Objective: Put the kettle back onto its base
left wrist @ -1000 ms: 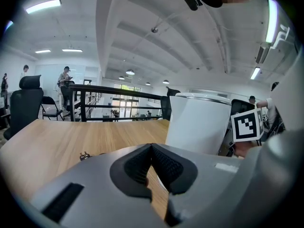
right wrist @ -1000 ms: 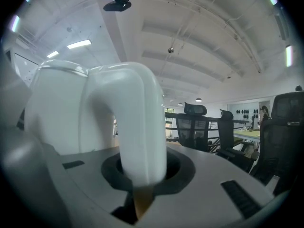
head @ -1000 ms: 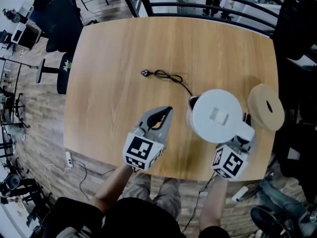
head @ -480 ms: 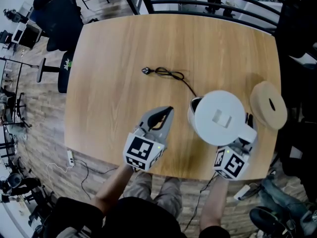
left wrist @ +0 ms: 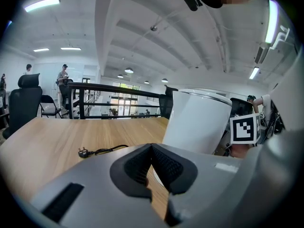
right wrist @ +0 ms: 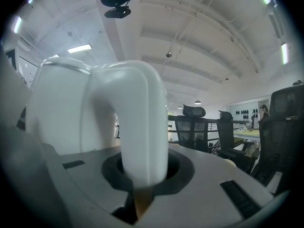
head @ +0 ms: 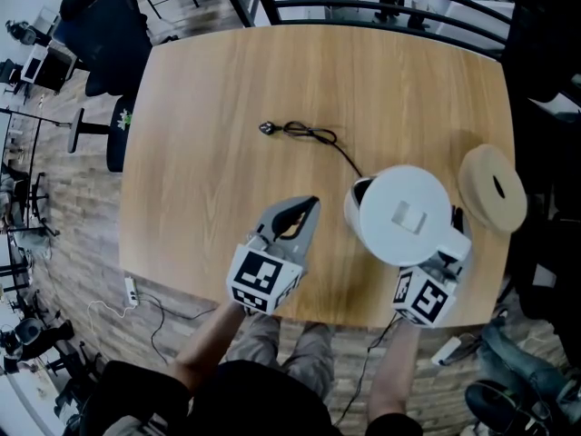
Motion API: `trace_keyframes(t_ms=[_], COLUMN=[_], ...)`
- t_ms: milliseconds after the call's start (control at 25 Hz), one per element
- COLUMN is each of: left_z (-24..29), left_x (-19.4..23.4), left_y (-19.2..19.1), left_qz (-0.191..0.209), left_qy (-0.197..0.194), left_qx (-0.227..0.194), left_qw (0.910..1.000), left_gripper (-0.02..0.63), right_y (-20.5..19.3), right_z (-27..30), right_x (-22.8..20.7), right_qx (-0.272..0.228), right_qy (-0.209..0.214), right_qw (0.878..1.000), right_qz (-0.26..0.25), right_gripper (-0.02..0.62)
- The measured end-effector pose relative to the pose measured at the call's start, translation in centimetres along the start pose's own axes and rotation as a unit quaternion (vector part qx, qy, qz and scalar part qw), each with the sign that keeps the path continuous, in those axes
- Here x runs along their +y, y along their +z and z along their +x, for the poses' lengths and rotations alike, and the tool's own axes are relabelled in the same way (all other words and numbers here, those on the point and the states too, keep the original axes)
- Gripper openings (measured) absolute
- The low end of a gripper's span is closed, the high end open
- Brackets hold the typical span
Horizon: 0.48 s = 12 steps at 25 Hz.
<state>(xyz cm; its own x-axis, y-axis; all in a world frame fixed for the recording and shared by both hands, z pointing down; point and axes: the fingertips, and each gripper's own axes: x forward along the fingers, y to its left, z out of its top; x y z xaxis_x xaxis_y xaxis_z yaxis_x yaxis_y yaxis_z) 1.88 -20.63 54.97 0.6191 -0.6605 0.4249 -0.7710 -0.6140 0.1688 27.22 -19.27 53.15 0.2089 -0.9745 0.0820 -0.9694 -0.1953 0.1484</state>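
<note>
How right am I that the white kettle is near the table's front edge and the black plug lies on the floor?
One slip: the head view shows the black plug on the table; the white kettle part stands.

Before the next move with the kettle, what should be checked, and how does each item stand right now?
1. Right gripper on the handle: ok. The handle sits between its jaws, which are closing on it.
2. Kettle upright: ok.
3. Kettle seated on its base: cannot tell. The body hides what is under it, and the cord runs beneath.
4. Left gripper out of the way: ok. It is shut, empty and apart from the kettle.
5. Plug free: ok. It lies loose on the table.
</note>
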Motion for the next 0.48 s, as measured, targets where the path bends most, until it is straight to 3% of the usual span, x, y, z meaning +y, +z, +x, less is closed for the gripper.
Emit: trace_keyframes(t_ms=[480], left_z=[-0.39], left_x=[-0.5], left_y=[0.09], left_qz=[0.002], left_qy=[-0.001], left_qx=[0.002], left_qw=[1.0], left_gripper=[-0.002], right_y=[-0.47], right_z=[-0.27], right_x=[-0.16], right_qx=[0.019], right_qy=[-0.007], right_qw=[1.0], right_qz=[0.006], right_gripper=[0.044])
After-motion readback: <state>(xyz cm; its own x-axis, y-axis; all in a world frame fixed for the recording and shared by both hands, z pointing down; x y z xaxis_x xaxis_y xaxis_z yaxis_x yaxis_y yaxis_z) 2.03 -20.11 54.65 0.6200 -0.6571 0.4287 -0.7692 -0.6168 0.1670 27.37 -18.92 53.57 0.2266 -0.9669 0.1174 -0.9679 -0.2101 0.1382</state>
